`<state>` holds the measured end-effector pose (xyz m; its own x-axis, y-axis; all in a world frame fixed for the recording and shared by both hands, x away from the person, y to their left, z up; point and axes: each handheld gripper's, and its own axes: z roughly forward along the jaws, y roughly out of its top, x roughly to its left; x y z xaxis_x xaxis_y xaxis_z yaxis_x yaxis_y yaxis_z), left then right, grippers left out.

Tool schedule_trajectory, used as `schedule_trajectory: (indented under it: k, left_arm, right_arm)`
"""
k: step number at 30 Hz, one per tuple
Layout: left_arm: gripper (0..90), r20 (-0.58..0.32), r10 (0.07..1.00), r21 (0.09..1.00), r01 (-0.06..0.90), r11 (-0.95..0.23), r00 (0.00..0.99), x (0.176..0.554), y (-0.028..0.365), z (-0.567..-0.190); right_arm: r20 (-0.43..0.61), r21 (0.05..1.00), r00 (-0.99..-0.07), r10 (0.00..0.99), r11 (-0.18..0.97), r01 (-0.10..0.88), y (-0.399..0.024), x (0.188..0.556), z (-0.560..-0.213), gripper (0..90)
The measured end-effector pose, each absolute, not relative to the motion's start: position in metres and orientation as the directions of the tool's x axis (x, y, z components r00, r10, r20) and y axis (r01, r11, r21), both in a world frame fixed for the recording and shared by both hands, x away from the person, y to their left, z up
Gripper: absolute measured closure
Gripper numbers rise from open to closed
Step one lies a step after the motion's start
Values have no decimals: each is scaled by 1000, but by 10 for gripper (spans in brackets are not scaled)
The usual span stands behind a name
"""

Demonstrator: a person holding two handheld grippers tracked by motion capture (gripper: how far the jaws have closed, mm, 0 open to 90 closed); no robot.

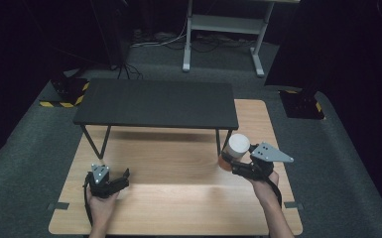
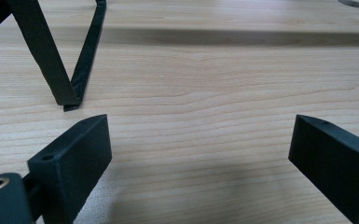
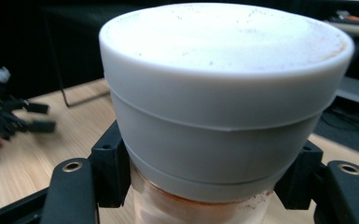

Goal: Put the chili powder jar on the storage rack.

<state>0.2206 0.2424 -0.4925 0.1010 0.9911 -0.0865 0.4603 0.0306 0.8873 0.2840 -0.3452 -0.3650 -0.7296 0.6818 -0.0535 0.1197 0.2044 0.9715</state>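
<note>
A clear jar point(image 1: 237, 147) with a wide white lid and an orange-brown residue inside is held tilted above the wooden table point(image 1: 178, 198), near the right leg of the black shelf. My right gripper point(image 1: 231, 162) is shut on the jar's body just under the lid; in the right gripper view the jar point(image 3: 224, 93) sits between the two jaws of the right gripper point(image 3: 204, 184). My left gripper point(image 1: 123, 178) rests low at the table's front left, open, with bare wood between the jaws of the left gripper point(image 2: 198, 149).
A low black shelf point(image 1: 156, 104) on thin bent legs stands across the back half of the table; one leg point(image 2: 70, 79) is close ahead of the left gripper. Dark carpet surrounds the table, and a white desk frame point(image 1: 223, 25) stands beyond.
</note>
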Motion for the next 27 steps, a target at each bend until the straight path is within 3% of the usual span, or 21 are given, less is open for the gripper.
schedule_trajectory:
  k: [7, 17, 22, 27]
  left_arm:
    - [61, -89, 991, 888, 459, 32, 102, 221, 243, -493]
    - [61, -90, 991, 889, 456, 34, 102, 220, 243, -493]
    - [61, -93, 991, 890, 454, 39, 99, 220, 243, -493]
    - [61, -94, 991, 890, 454, 40, 98, 220, 243, -493]
  right_arm:
    - [-69, 980, -775, 628, 189, 66, -335, 307, -323, 336]
    - [-89, 978, -753, 652, 201, 58, -294, 344, -276, 336]
    - [-115, 968, -723, 682, 240, 72, -274, 358, -263, 336]
    - [-61, 974, -708, 704, 198, 113, -259, 374, -265, 335]
